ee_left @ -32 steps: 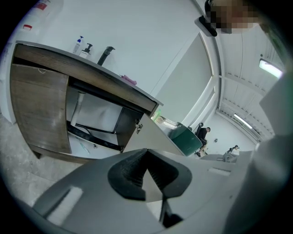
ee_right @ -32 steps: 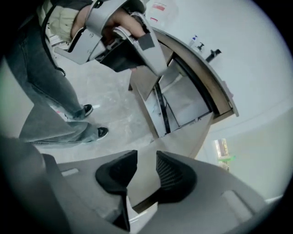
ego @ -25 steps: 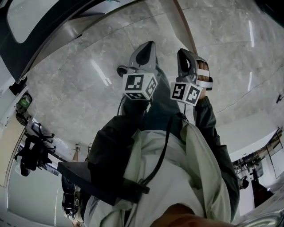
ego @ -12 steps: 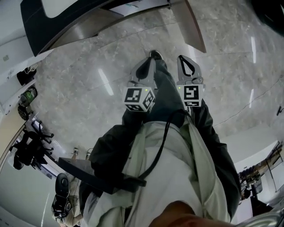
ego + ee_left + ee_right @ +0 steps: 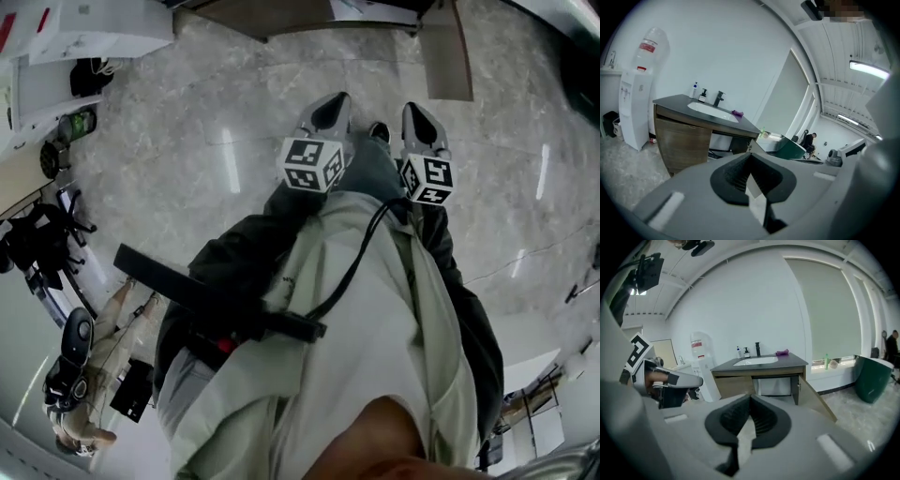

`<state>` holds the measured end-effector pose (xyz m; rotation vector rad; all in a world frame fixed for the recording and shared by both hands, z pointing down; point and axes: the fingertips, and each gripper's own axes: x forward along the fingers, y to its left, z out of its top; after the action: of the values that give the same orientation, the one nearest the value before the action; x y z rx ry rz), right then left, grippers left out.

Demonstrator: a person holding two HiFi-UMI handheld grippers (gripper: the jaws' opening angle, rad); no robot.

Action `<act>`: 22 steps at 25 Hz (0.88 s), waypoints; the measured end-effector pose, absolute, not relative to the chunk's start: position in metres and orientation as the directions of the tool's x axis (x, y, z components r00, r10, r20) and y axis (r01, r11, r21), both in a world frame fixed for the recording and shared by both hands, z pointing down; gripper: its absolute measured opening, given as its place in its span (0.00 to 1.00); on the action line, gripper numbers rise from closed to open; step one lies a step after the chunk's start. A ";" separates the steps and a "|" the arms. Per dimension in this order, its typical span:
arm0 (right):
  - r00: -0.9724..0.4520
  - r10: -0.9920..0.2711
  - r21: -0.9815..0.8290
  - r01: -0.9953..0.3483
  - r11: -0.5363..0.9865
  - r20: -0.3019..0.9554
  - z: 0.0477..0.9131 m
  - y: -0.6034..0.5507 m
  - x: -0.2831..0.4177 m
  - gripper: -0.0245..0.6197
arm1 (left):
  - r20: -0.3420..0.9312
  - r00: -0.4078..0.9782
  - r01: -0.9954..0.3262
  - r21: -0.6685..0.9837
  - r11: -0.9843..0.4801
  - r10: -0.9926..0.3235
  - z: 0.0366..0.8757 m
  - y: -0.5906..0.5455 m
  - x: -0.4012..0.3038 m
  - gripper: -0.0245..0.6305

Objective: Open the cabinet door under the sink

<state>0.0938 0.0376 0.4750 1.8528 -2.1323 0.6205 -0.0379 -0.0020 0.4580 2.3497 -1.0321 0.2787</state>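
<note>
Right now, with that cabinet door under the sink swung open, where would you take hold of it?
I'd take the open door by its free upright edge, the end swung furthest from the cabinet, coming from the front. It is a thin flat panel, so that edge can be pinched across its thickness. No handle shows.

right gripper (image 5: 749,397): jaws together, empty | cabinet door (image 5: 814,397): swung open | sink (image 5: 755,361): above it
</note>
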 end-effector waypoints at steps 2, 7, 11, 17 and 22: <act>-0.187 -0.874 -0.165 -0.978 0.124 0.449 0.470 0.040 0.081 0.04 | 0.372 0.673 -0.738 0.393 -0.548 -0.639 0.445 -0.005 -0.050 0.05; -0.258 -0.857 -0.195 -0.963 0.188 0.446 0.460 0.047 0.071 0.04 | 0.337 0.641 -0.763 0.372 -0.528 -0.689 0.419 -0.004 -0.051 0.05; -0.302 -0.845 -0.191 -0.952 0.240 0.442 0.454 0.056 0.080 0.04 | 0.331 0.634 -0.769 0.372 -0.521 -0.699 0.416 0.008 -0.036 0.05; -0.327 -0.843 -0.203 -0.943 0.263 0.427 0.453 0.056 0.105 0.04 | 0.315 0.602 -0.791 0.361 -0.494 -0.734 0.412 0.012 -0.023 0.05; -0.380 -0.823 -0.206 -0.924 0.321 0.422 0.451 0.052 0.104 0.04 | 0.311 0.570 -0.813 0.348 -0.467 -0.760 0.409 0.013 -0.025 0.05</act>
<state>0.1043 0.0519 0.4511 1.5874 -2.3484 0.6127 -0.0245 0.0133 0.4094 2.3469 -1.2636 0.1538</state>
